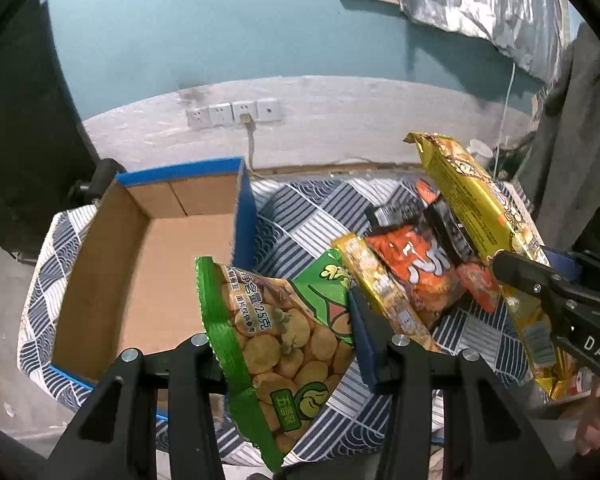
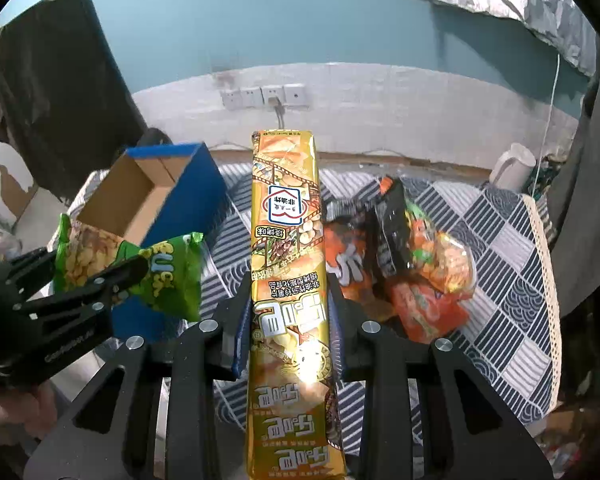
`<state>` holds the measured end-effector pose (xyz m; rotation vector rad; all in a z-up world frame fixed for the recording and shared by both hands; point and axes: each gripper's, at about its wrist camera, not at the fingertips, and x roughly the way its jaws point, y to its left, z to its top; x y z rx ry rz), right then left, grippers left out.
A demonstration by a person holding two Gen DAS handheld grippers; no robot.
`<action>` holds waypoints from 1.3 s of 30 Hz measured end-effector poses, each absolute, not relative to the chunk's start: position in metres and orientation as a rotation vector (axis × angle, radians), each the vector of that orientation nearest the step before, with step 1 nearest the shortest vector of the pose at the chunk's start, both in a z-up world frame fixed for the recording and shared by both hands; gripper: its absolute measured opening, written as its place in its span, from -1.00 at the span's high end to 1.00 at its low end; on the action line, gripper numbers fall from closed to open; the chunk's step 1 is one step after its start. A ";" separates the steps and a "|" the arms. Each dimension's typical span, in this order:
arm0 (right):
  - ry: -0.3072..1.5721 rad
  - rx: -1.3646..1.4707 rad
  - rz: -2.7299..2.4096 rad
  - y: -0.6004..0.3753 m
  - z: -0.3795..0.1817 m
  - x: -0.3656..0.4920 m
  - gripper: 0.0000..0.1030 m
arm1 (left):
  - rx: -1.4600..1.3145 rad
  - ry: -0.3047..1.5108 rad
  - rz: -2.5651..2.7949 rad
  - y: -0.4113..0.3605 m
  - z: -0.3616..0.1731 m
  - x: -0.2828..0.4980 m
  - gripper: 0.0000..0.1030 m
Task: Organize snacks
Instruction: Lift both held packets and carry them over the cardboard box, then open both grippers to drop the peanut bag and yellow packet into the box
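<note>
My left gripper (image 1: 288, 312) is shut on a green bean snack bag (image 1: 276, 332), held above the table just right of the open blue cardboard box (image 1: 148, 272). My right gripper (image 2: 288, 292) is shut on a long yellow snack pack (image 2: 286, 260), held upright over the table. In the left wrist view the yellow pack (image 1: 472, 208) and the right gripper (image 1: 516, 276) show at right. In the right wrist view the green bag (image 2: 160, 276) and the left gripper (image 2: 100, 276) hang in front of the box (image 2: 180, 188). Orange and black snack bags (image 2: 412, 264) lie piled on the patterned cloth.
The table wears a blue-and-white patterned cloth (image 2: 508, 280). A second yellow pack (image 1: 384, 288) lies by the pile (image 1: 424, 264). Wall sockets (image 1: 232, 114) are behind, a white jug (image 2: 514, 166) stands at the back right, and a dark panel (image 2: 56, 92) stands at the left.
</note>
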<state>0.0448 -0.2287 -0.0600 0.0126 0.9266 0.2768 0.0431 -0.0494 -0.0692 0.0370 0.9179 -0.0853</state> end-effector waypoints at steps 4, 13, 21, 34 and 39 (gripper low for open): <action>0.918 0.025 0.287 -0.219 -0.052 0.051 0.40 | -0.003 0.892 -0.073 -0.033 -0.056 0.043 0.09; 0.902 0.012 0.331 -0.174 -0.033 0.065 0.40 | -0.069 0.829 -0.015 0.010 -0.033 0.043 0.09; 0.901 -0.032 0.365 -0.125 -0.028 0.074 0.40 | -0.088 0.827 0.091 0.059 -0.038 0.045 0.09; 0.985 -0.083 0.446 -0.041 -0.057 0.097 0.40 | -0.171 0.895 0.234 0.139 -0.073 0.053 0.09; 1.036 -0.106 0.474 -0.017 -0.075 0.102 0.40 | -0.188 0.931 0.249 0.148 -0.087 0.059 0.09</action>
